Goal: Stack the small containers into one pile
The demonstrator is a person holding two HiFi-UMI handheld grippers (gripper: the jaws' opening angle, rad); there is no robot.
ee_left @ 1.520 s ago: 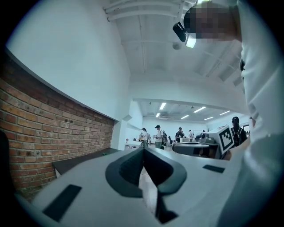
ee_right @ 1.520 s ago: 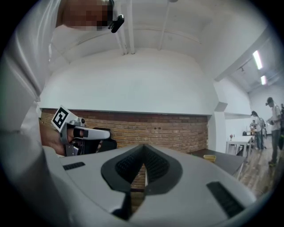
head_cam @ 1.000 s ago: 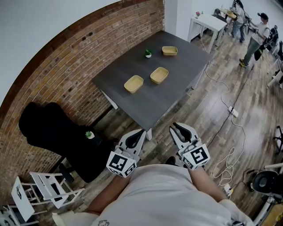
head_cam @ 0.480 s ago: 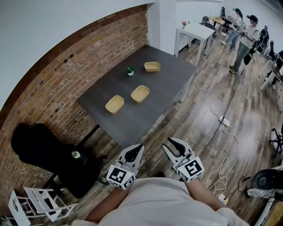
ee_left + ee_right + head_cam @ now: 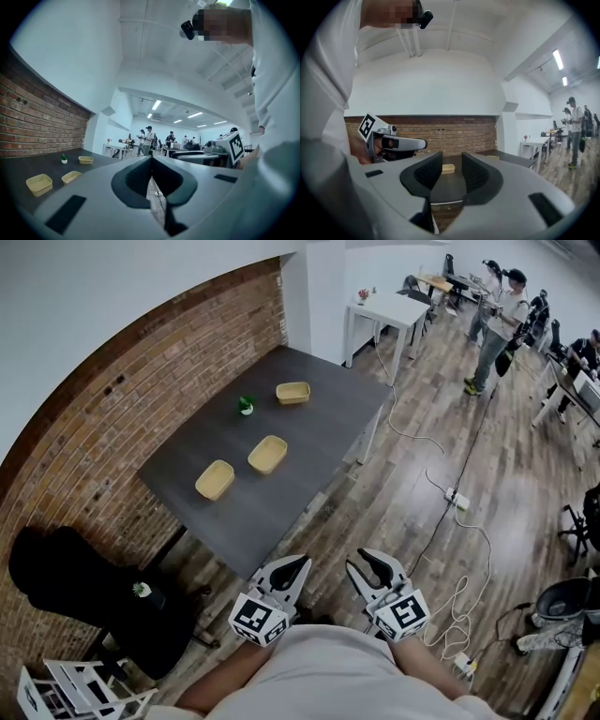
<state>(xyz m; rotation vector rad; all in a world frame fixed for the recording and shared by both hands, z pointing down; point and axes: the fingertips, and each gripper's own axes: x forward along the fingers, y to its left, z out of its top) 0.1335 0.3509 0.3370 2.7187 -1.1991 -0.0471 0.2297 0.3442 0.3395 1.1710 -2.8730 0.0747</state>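
Observation:
Three shallow yellow containers lie apart on the dark grey table [image 5: 309, 442]: one near the left [image 5: 215, 479], one in the middle [image 5: 267, 454], one at the far end [image 5: 292, 392]. All three also show in the left gripper view, at the near left [image 5: 39, 183], the middle [image 5: 71, 176] and the far end [image 5: 85, 160]. Both grippers hang level close to my body, short of the table's near corner. My left gripper [image 5: 300, 563] [image 5: 151, 159] is shut and holds nothing. My right gripper [image 5: 364, 562] [image 5: 452, 166] is open; its jaws have just been opening and nothing is between them.
A small potted plant [image 5: 246, 405] stands on the table by the brick wall [image 5: 112, 399]. A white table [image 5: 386, 307] and several people [image 5: 495, 320] are at the back right. Cables and a power strip [image 5: 457, 500] lie on the wooden floor. A black seat [image 5: 75, 582] is at the left.
In the head view the table and containers have slid left and grown smaller. Both grippers stayed side by side before my body. The right jaws stand wider apart.

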